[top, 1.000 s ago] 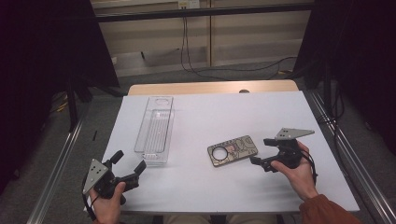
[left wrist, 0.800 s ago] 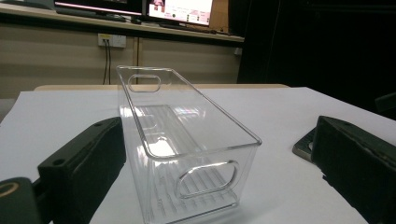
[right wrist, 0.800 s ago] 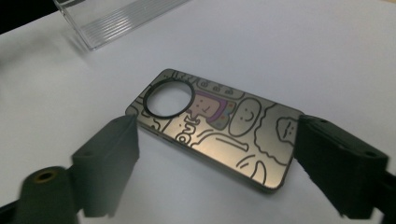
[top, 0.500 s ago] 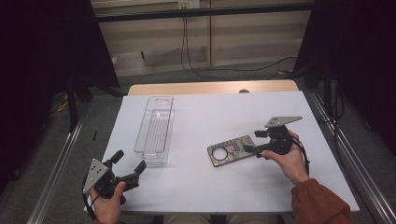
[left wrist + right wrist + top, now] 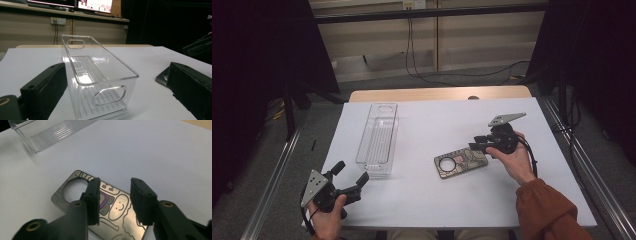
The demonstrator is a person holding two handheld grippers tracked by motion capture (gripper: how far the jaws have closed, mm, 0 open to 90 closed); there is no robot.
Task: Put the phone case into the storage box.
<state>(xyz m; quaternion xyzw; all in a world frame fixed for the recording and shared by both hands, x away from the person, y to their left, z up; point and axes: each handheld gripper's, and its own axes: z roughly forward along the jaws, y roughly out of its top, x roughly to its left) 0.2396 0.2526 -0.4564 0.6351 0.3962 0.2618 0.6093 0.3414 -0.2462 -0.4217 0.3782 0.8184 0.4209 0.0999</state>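
A flat phone case (image 5: 460, 161) with cartoon drawings and a round camera hole lies on the white table (image 5: 437, 120), right of centre. My right gripper (image 5: 475, 142) hovers over the case's right end, open, its jaws standing apart above the drawings on the case (image 5: 110, 205) with nothing between them (image 5: 113, 200). A long clear plastic bin (image 5: 378, 138) stands empty at the left of centre. My left gripper (image 5: 348, 175) rests near the table's front left corner, open wide, pointing at the near end of the bin (image 5: 100, 82) a short way off.
The phone case's edge (image 5: 162, 76) and the far-off right gripper (image 5: 197, 47) appear at the right of the left gripper view. A wooden strip (image 5: 439, 94) runs along the table's back edge. Metal rails (image 5: 272, 175) flank both sides; cables (image 5: 452, 72) lie on the floor behind.
My right gripper has moved left and away from the person, from beside the case's right end to over it, its jaws now narrower. The left gripper has stayed put.
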